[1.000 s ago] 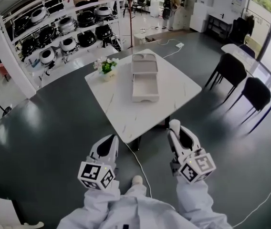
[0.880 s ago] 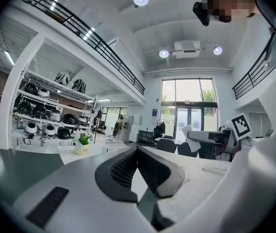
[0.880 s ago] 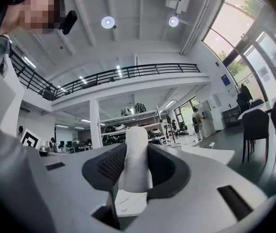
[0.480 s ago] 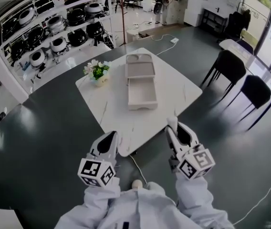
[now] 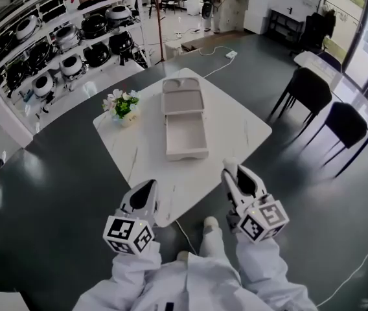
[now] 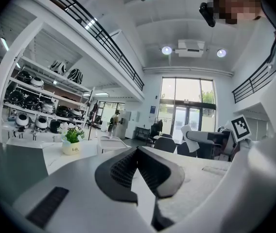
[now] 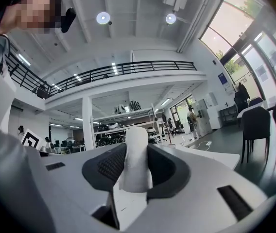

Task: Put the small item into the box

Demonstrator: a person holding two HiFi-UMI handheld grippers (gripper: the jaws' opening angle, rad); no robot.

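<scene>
Looking down from above, the white bench [image 5: 138, 154] carries an open box [image 5: 185, 138] near its middle. Its lid [image 5: 183, 96] lies flat behind it, and a flower pot [image 5: 123, 111] sits off to the box's left. Two dark chairs [image 5: 306, 91] stand on the grey floor to the right, and shelves [image 5: 67, 41] of round appliances line the far left wall. A person in white sleeves stands at the near edge of the bench with a tool in each hand, both well short of the box. The left tongs [image 5: 145, 190] hang over the bench's near corner. The right tongs [image 5: 234, 177] hold the small item [image 5: 230, 166], a pale rounded piece that pokes out past their tips, just at the bench's near right edge. In the left gripper view the dark ribbed pads meet at their tips with nothing between them, and the flower pot and box show beyond on the bench top. In the right gripper view the pads press on the small item from both sides. It stands upright between them, its rounded top rising above the pads.
</scene>
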